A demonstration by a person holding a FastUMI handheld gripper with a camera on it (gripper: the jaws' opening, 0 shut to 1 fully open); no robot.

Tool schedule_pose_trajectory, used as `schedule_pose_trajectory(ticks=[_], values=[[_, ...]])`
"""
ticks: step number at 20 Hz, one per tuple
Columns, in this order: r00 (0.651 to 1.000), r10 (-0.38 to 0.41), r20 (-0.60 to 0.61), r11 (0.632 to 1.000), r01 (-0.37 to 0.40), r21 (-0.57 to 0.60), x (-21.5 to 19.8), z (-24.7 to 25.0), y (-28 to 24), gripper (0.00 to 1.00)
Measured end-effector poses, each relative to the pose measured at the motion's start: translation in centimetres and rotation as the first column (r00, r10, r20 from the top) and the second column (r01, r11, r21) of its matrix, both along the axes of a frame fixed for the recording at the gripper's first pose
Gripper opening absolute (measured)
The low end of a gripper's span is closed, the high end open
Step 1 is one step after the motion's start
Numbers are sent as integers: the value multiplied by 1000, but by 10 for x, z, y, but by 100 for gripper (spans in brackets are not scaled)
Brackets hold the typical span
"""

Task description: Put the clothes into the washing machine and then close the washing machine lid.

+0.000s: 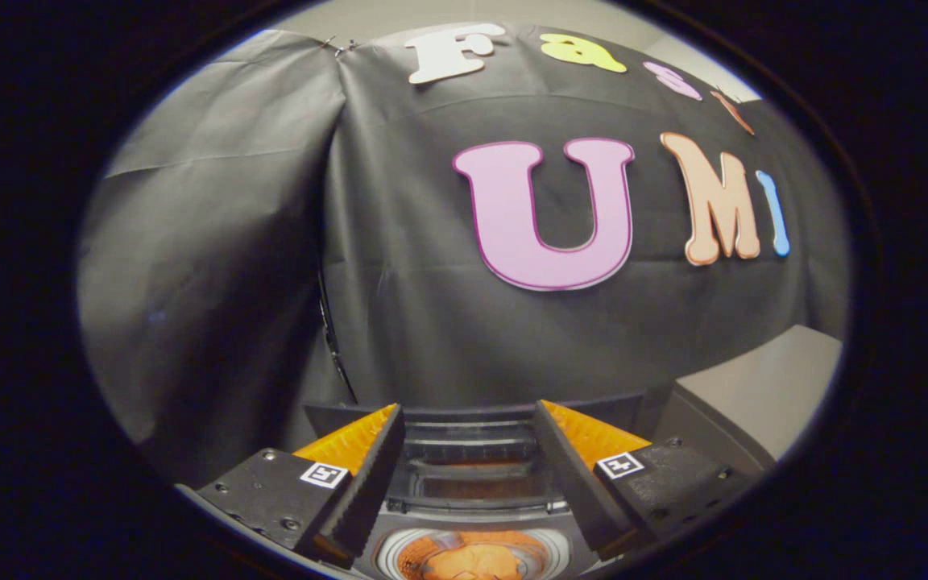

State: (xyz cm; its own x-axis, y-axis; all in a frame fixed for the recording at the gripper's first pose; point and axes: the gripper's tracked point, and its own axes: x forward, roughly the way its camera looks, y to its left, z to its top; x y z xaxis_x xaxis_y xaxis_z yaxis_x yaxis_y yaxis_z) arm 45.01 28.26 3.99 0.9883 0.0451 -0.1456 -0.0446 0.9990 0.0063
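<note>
My claw [468, 419] is spread wide and grips nothing. Between and below its fingers [367, 475] I see the washing machine [472, 507] with its lid [472, 451] raised at the rear edge. The clothes [472, 560], orange, lie in the drum, cut off by the bottom of the view. A grey box [754, 403] stands beside the machine, partly cut off.
</note>
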Motion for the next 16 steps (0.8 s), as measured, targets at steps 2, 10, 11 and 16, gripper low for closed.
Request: schedule_pose_trajectory(ticks=[2,10,11,16], values=[[998,-17,55,1000,18,-10,13,15,1,97],[977,-50,206,999,47,23,73,39,8,96],[969,-58,242,998,61,-6,78,39,5,96],[921,-9,388,980,86,-181,89,44,6,96]])
